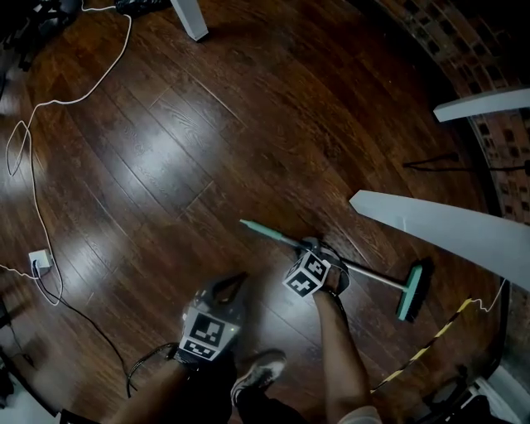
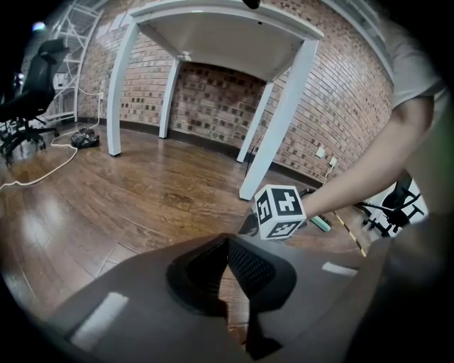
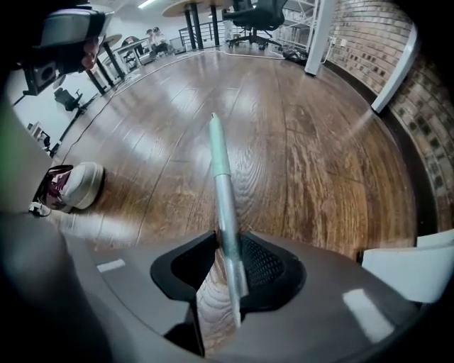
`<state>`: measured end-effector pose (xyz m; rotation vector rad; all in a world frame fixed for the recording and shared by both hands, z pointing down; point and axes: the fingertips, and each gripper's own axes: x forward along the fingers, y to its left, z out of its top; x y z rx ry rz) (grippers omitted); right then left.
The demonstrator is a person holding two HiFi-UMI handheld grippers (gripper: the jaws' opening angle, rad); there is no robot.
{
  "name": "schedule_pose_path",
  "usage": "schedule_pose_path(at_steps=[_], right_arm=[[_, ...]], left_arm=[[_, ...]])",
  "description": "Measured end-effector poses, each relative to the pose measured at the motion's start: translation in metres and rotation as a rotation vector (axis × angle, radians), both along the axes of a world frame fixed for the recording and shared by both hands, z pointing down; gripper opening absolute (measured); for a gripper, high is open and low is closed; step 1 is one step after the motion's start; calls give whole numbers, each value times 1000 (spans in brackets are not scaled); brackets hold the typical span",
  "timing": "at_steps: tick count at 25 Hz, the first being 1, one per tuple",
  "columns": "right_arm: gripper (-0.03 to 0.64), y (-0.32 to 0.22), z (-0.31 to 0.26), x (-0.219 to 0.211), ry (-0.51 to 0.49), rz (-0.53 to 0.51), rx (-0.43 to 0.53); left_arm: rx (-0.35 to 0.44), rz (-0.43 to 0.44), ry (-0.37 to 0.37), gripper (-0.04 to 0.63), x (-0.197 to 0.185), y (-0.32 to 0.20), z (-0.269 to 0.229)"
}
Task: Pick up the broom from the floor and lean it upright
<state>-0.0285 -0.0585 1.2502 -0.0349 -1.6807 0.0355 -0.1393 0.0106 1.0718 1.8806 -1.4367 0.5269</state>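
Observation:
The broom lies flat on the dark wood floor, with a teal grip at one end of its metal shaft and a teal head at the other. My right gripper points down over the shaft, just behind the teal grip. In the right gripper view the handle runs between the jaws of the right gripper. It lies against the right pad, with bare floor showing beside the left one. My left gripper hangs lower left of the broom. Its fingertips meet on nothing.
A white table edge overhangs the broom head, with another further back. A table leg stands at top. White and black cables and a socket lie at left. Yellow-black tape is at right. The person's shoe is below.

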Motion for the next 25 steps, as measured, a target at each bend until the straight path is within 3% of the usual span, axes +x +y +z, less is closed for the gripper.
schedule_pose_path(at_steps=[2, 8, 18, 25], right_arm=[[100, 3, 0, -1, 14, -28, -20], [92, 5, -20, 1, -8, -51, 6], [93, 6, -162, 18, -143, -2, 103], [94, -9, -268, 42, -244, 171, 212]], left_arm=[[-6, -7, -5, -5, -3, 2, 0], [-14, -40, -10, -5, -13, 0, -25], [2, -22, 17, -5, -3, -11, -150], [83, 73, 38, -5, 13, -58, -250]])
